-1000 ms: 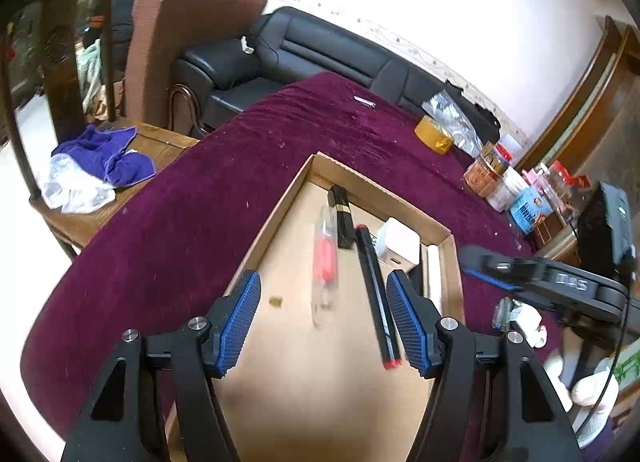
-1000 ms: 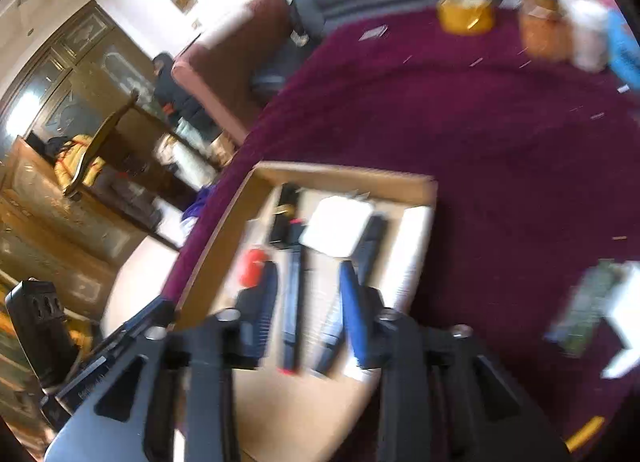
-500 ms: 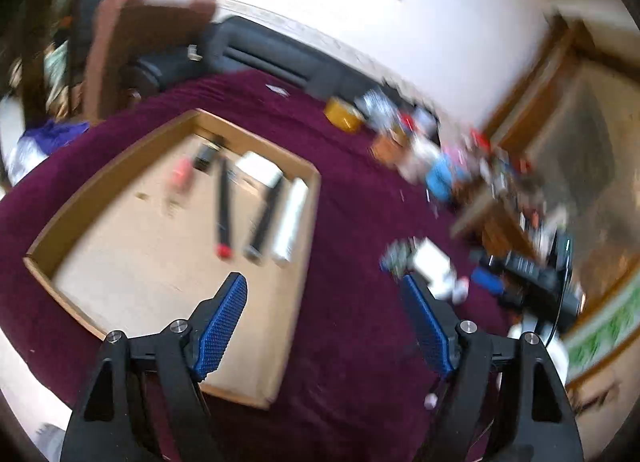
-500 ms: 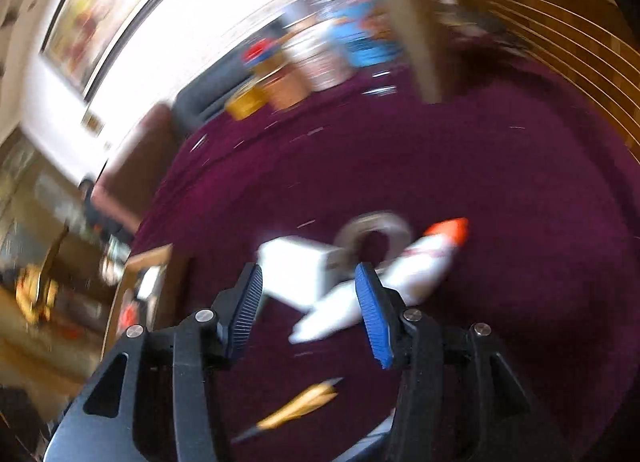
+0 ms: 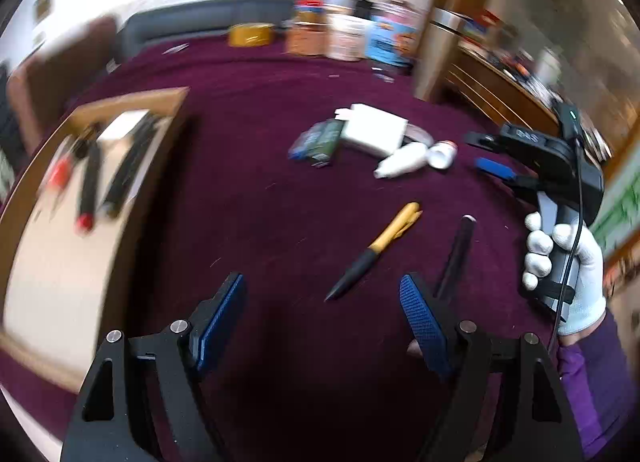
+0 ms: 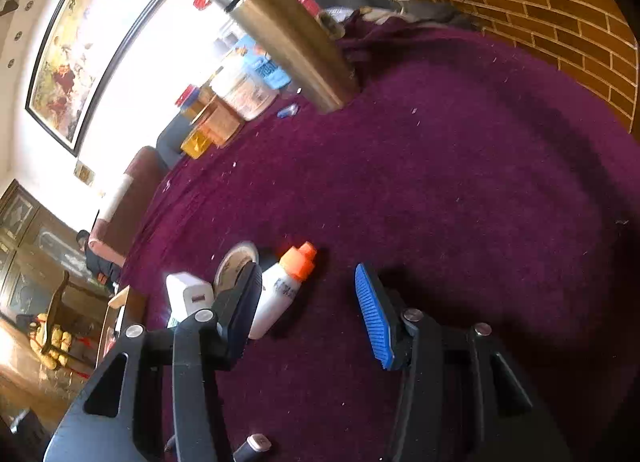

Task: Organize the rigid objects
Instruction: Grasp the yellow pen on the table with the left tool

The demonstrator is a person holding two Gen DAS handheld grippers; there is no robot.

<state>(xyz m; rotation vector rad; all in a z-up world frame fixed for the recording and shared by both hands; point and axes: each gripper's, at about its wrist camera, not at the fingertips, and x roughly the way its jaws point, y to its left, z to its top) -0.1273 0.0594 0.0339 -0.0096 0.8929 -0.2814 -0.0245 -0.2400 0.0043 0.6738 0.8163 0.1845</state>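
We swing both grippers away from the shallow cardboard tray (image 5: 132, 101) to the loose items: left gripper (image 5: 322, 308) gapes wide over the yellow-and-black pen (image 5: 374, 248), right gripper (image 6: 308, 304) spreads empty beside the orange-capped white bottle (image 6: 282, 290).

Left claw (image 5: 322, 300): jaws spread wide, nothing between the blue pads (image 5: 420, 312); both black finger arms enter the left wrist view from 6 o'clock. Right claw (image 6: 308, 302): jaws likewise parted and empty, blue pads (image 6: 374, 320) facing inward. In the left wrist view, the right claw body sits at 3 o'clock, its handle gripped by a white-gloved right hand (image 5: 568, 262); a purple sleeve follows below the glove.
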